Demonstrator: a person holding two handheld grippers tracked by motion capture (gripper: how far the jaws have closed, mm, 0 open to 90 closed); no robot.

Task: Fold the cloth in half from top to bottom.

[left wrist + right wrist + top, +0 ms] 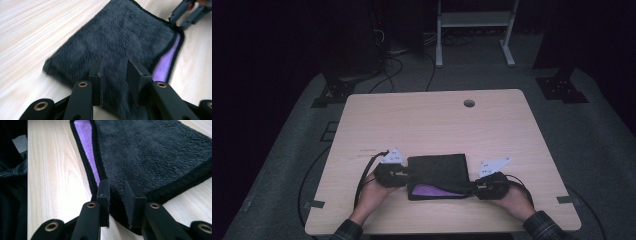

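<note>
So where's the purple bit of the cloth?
In the high view the purple strip peeks out along the near edge of the folded black cloth, between the left gripper and the right gripper.

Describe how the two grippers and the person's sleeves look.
Both the left gripper and the right gripper are black, each topped with a pale three-cornered plate bearing small marks. A black cable loops from each. Close up, the flat black jaws hang on linkages with brass-ringed pivots. The sleeves are dark plaid.
</note>
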